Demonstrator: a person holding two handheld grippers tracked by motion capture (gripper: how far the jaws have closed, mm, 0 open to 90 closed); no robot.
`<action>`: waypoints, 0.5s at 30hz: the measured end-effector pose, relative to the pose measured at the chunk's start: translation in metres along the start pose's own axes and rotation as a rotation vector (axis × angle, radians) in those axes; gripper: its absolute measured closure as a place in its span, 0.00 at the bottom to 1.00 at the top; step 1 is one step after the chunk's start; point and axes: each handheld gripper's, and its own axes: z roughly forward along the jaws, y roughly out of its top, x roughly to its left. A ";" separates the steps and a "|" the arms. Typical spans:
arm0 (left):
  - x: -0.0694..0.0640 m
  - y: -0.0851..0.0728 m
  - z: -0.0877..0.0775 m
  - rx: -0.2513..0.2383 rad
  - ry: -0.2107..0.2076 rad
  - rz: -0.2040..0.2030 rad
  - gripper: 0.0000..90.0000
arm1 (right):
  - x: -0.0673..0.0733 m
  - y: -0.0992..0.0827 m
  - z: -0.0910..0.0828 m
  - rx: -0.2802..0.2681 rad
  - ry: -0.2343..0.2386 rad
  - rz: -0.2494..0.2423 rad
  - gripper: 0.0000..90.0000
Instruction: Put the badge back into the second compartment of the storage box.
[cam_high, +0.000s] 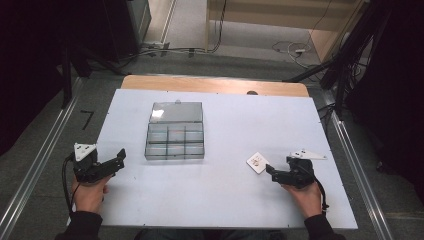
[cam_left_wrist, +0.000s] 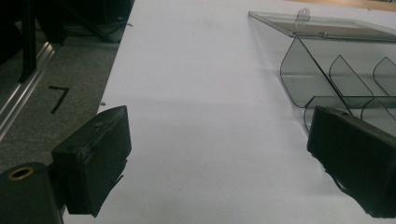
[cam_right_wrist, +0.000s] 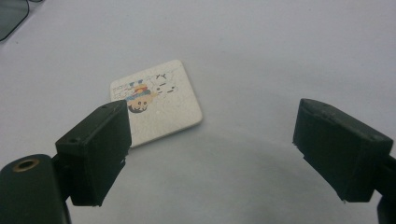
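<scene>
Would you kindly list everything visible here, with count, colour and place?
compartment box: one, clear grey, lid open, far left-centre of the sheet
card: one, white with a small cartoon print, lying flat just ahead of the right claw
table sheet: one, white, over a wooden tabletop
cables: several, dark and white, on the floor beyond the table
left claw: one, black, open, holding nothing
right claw: one, black, open, holding nothing
hands: two, dark sleeves, near edge

White card (cam_right_wrist: 156, 103) with colourful cartoon print, perhaps a figure, smoky-clear box (cam_high: 175, 131)
</scene>
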 end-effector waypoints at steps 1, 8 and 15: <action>0.000 0.000 0.000 0.000 0.000 -0.001 0.07 | 0.001 0.000 0.001 0.000 -0.002 -0.005 0.12; 0.000 0.000 0.000 0.001 -0.002 0.000 0.07 | 0.005 0.001 0.004 0.004 0.002 -0.020 0.12; 0.000 0.000 0.000 0.000 -0.001 -0.002 0.07 | 0.012 0.002 0.010 0.018 0.000 -0.041 0.12</action>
